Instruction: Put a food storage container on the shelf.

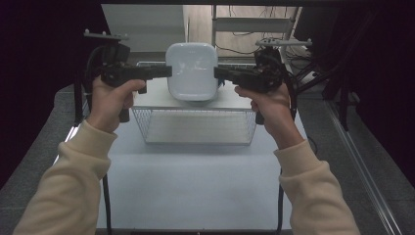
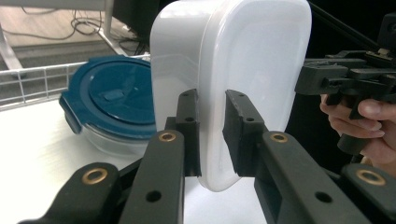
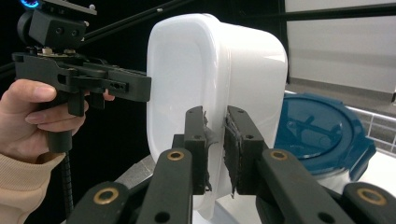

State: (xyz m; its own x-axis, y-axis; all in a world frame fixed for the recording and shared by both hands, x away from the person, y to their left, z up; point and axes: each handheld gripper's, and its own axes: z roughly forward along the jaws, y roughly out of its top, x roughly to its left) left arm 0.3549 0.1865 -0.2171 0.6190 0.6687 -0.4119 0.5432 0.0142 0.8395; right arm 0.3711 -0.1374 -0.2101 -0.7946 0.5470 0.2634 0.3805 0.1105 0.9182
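1. Container: a white plastic food container (image 1: 192, 71) with rounded corners hangs in the air between the two grippers, tipped on its side so one broad face turns toward the high view. It sits above the white top of a wire basket shelf (image 1: 195, 125).
2. Left gripper (image 1: 164, 72): its jaws are clamped on the container's left rim. In the left gripper view (image 2: 212, 135) the two black pads press on either side of the thin white edge.
3. Right gripper (image 1: 221, 74): its jaws are clamped on the opposite rim. In the right gripper view (image 3: 215, 149) the pads pinch the white wall between them, and worn padding shows on their inner faces.
4. Hands: the left hand (image 1: 111, 100) and the right hand (image 1: 269, 100) grip the handles, cream sleeves running down to the bottom of the high view.
5. Round container: a glass bowl with a dark blue clip lid (image 2: 112, 100) stands on the white shelf top behind the held container, apart from it.
6. Table: the white table (image 1: 195, 181) lies below, with dark curtains at both sides.
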